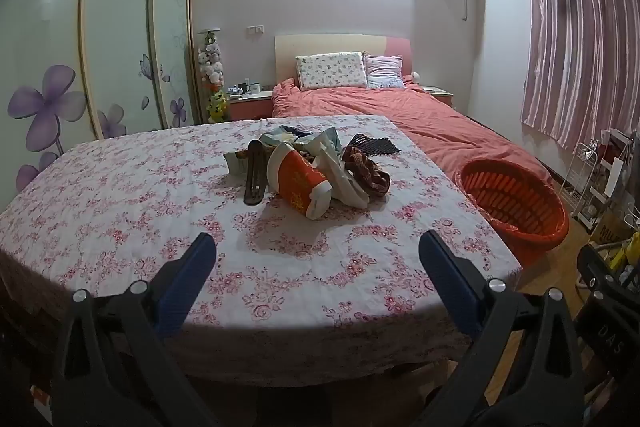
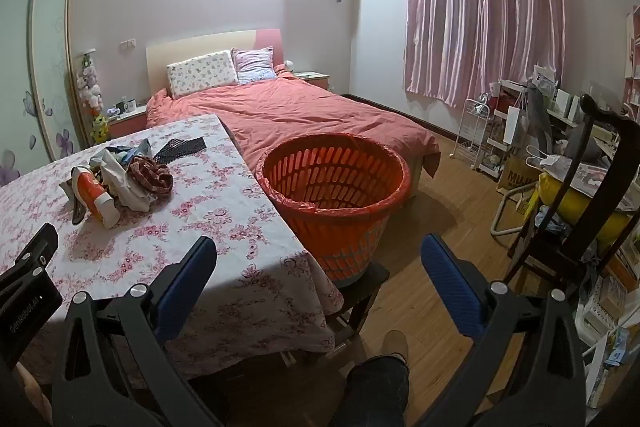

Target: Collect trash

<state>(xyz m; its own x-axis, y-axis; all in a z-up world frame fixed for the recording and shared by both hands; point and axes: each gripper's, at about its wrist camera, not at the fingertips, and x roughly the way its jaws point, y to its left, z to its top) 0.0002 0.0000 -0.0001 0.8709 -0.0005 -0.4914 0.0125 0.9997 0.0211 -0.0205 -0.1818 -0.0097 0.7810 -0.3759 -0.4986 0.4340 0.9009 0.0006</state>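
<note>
Left wrist view shows your left gripper [image 1: 318, 247] with its blue jaws wide apart and nothing between them, hanging over the flowered tablecloth [image 1: 120, 211] short of the trash pile [image 1: 316, 171]. Only the right wrist view shows your right gripper [image 2: 318, 251], equally spread and empty, straddling the table's corner, plus your knee [image 2: 378, 383] below and the cluttered shelves [image 2: 504, 131]. From the left, the orange basket [image 1: 516, 203] is partly cut off by the table edge; from the right you see it whole, on a dark stool just beside the table. What the crumpled wrappers are is hard to make out. A bed [image 2: 304, 115] lies behind.
</note>
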